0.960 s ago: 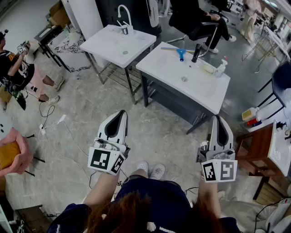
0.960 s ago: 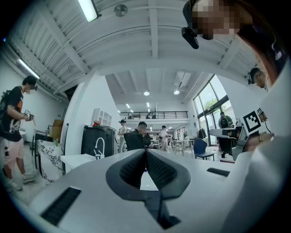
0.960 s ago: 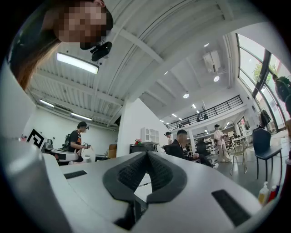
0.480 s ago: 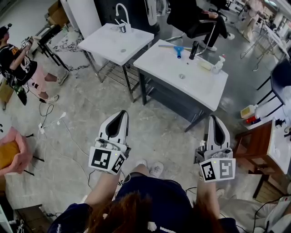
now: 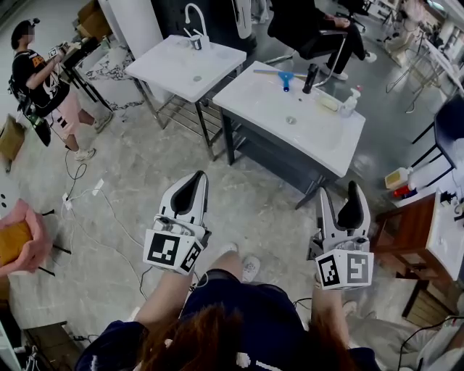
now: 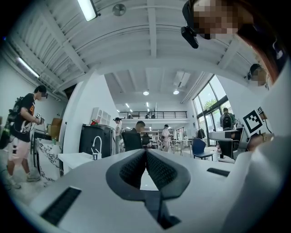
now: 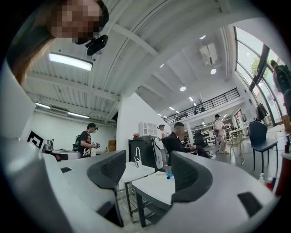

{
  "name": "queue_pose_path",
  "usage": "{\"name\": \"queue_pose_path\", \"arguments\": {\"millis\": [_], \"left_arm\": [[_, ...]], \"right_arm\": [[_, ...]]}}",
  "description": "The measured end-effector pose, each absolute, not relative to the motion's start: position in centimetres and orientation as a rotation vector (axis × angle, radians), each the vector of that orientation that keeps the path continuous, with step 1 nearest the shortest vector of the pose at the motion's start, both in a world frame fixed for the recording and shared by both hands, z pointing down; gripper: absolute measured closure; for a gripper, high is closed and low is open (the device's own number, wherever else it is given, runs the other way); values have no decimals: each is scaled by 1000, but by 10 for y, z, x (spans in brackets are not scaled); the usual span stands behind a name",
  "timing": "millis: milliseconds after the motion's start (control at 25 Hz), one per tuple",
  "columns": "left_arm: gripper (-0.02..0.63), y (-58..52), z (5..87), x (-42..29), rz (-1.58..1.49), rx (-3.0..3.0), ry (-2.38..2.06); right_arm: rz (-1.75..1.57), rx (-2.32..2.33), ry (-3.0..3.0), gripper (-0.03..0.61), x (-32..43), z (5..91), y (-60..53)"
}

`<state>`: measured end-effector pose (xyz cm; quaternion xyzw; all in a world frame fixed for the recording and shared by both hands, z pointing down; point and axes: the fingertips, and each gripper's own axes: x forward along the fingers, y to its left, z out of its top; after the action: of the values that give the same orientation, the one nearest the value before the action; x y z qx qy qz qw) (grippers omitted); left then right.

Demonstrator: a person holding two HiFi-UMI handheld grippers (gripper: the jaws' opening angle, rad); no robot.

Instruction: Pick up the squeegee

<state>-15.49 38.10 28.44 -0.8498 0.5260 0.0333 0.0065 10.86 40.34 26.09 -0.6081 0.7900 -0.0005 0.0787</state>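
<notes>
The squeegee [image 5: 284,80], with a blue head and a pale handle, lies at the top centre of the head view, on the far rim of a white washbasin [image 5: 319,141] on a dark frame, just left of a black tap [image 5: 311,78]. A small pale block [image 5: 330,105] and a white pump bottle [image 5: 350,105] sit further right along the same rim. A second white washbasin [image 5: 170,72] with a curved white tap [image 5: 194,18] stands to the upper left, beside the first. Both tools are held low in the frame over the grey floor, well apart from the basins. The left gripper [image 5: 196,180] has its jaws pressed together with nothing between them, and the left gripper view shows the ribbed pads [image 6: 136,166] meeting. The right gripper [image 5: 338,192] at lower right has its jaws spread and opening, holding nothing. In the right gripper view, the basin and the squeegee's blue head [image 7: 169,174] show far off through the gap. A person in a black shirt [image 5: 40,72] stands at the upper left edge.
</notes>
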Motion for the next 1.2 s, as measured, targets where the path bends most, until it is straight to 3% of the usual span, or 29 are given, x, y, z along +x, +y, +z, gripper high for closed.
{"name": "queue_pose_path", "arguments": {"millis": [360,1200], "left_arm": [[594,346,293,-148,88,-2682,1650],[594,84,274,-166,141,-2749,1508]], "right_arm": [[-28,-1817,2404,213,108,269,370],[43,-1895,2341,212,78,244,135]]}}
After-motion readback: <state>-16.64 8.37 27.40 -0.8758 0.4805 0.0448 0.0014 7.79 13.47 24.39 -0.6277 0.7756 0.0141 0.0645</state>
